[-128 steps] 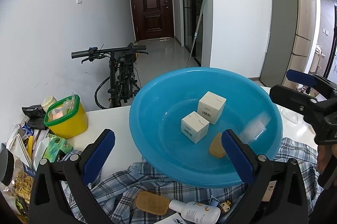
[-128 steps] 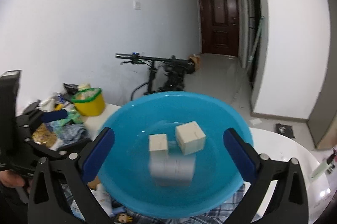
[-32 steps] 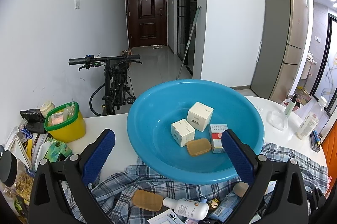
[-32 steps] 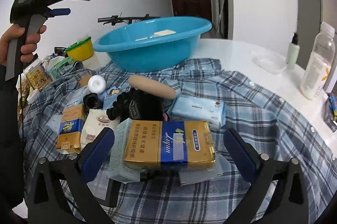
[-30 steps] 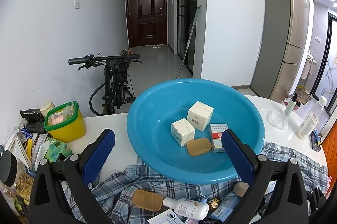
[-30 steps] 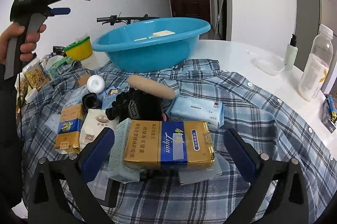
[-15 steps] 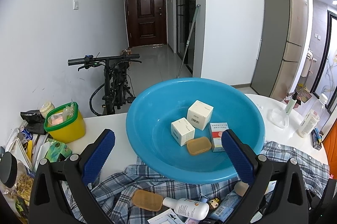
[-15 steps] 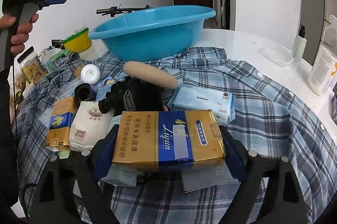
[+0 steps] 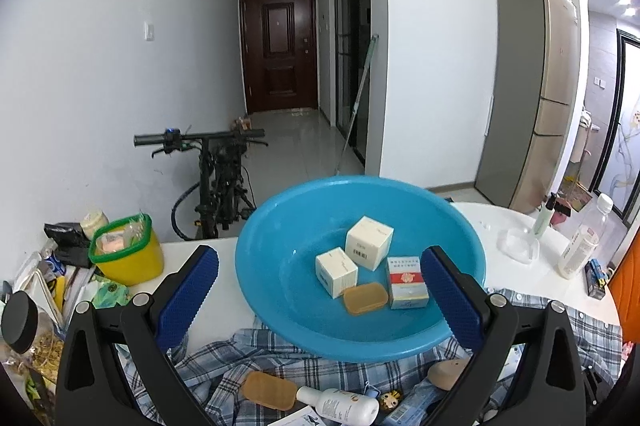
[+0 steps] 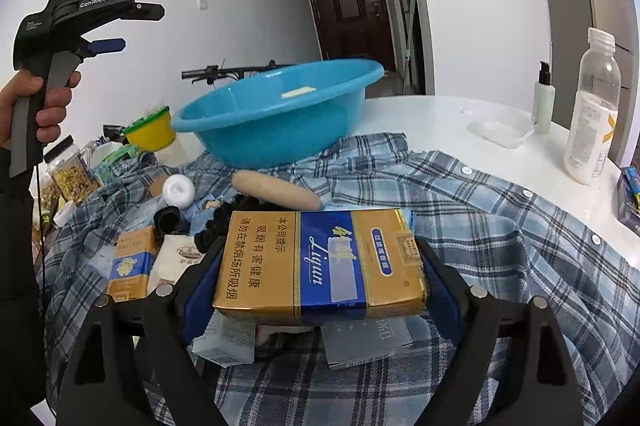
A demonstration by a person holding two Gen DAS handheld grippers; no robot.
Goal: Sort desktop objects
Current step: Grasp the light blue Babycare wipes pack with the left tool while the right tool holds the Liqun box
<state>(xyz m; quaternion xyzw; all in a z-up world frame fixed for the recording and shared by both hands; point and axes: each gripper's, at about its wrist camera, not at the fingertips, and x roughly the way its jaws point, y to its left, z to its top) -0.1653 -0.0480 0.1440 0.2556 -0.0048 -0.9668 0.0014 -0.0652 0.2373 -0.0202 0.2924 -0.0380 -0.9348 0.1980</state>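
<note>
My right gripper [image 10: 316,276] is shut on a gold and blue cigarette carton [image 10: 316,260], held just above the pile on the plaid shirt [image 10: 460,210]. The blue basin [image 9: 288,266] sits beyond it and also shows in the right wrist view [image 10: 276,122]. It holds two white boxes [image 9: 368,243], a tan soap [image 9: 366,298] and a red and white box [image 9: 407,282]. My left gripper [image 9: 320,290] is open and empty, raised in front of the basin.
Loose items lie on the shirt: a tan roller [image 10: 276,191], a white cap [image 10: 179,189], a small gold box [image 10: 130,264], a white bottle [image 9: 340,402]. A yellow tub [image 9: 128,252] stands left. Two bottles [image 10: 592,110] stand at the right.
My right gripper has closed on the cigarette carton and lifted it slightly off the pile. The left gripper has stayed open and nearly still above the basin.
</note>
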